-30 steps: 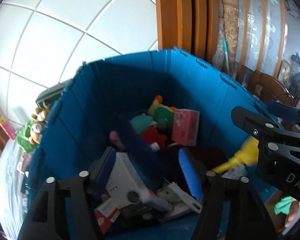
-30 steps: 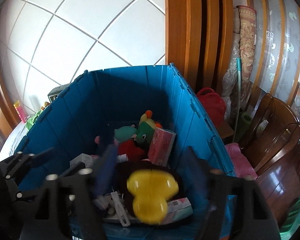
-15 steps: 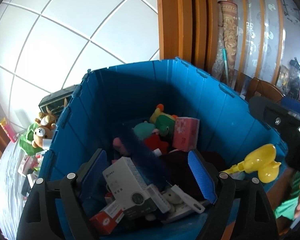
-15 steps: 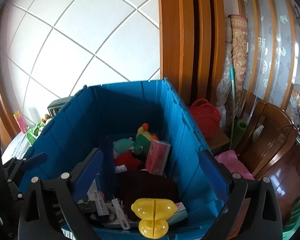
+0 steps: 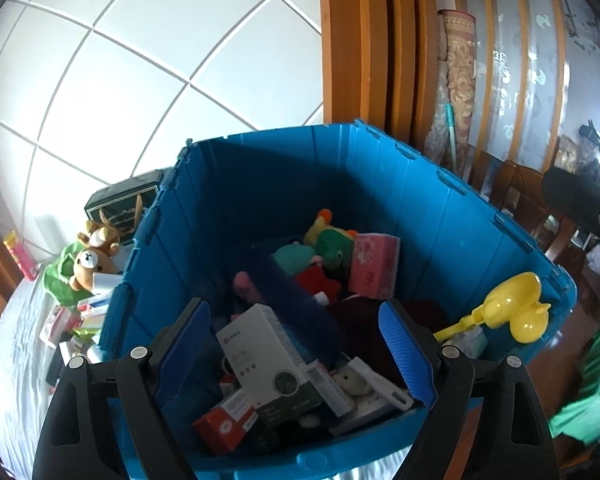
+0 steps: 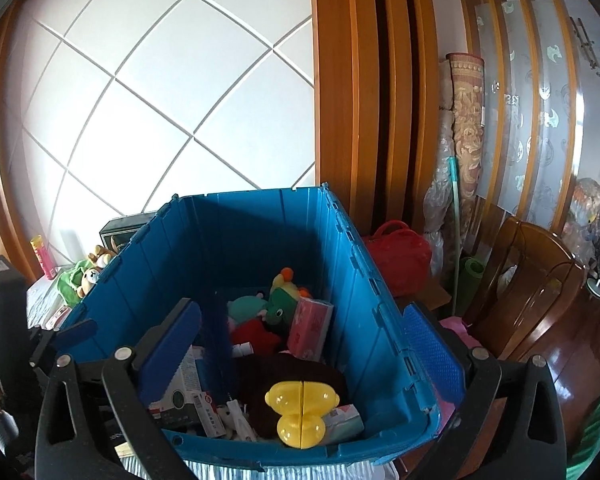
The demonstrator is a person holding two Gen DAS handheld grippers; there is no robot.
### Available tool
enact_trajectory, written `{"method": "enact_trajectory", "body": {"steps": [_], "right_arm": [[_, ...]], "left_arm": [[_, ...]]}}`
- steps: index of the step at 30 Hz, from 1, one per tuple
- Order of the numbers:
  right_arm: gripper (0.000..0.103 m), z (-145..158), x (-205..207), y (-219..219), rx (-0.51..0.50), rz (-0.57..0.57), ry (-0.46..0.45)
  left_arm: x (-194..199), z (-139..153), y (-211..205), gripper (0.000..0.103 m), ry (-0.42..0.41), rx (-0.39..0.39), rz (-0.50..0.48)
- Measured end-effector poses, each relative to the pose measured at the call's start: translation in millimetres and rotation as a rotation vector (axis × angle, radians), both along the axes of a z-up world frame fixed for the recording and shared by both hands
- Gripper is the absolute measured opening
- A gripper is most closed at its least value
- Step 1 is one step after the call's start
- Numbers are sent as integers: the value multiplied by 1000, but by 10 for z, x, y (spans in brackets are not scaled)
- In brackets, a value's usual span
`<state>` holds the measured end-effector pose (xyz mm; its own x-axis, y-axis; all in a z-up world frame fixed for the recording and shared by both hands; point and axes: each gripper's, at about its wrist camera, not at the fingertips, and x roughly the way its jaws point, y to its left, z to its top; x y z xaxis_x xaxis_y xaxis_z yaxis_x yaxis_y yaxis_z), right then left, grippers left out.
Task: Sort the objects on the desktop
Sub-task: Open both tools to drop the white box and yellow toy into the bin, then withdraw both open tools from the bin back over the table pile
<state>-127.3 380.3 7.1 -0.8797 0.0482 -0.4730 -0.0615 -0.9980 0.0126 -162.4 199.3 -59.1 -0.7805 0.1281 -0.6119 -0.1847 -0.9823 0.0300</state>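
Two grippers hang above the blue crate (image 6: 256,240), and both stand spread with nothing between their pads. A second ago the yellow duck-shaped toy (image 6: 300,414) sat blurred between the fingers of the right gripper (image 6: 300,360); now it lies inside the crate at its near right corner, on the dark cloth (image 6: 288,376), and that gripper has drawn back and up. The left gripper (image 5: 296,344) has risen too, over the white box (image 5: 268,348). So one more object seems sorted; small boxes (image 5: 72,320) and a plush bear (image 5: 88,264) remain on the table to the left of the crate
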Motion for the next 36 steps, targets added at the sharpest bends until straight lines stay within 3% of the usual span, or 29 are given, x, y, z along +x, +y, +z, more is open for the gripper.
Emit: {"method": "enact_trajectory", "body": {"steps": [6,19,36], "right_arm": [[103,24,-17,-251,6,59,6],[103,90,123,-1103,19,143,29],[103,-215,476,-3229,35,238,-48]], "left_arm": [[140,109,-241,87,34,11,37],[453,264,-1202,89,78,57,115],[925,-138,-3507,89,-4,44,256]]}}
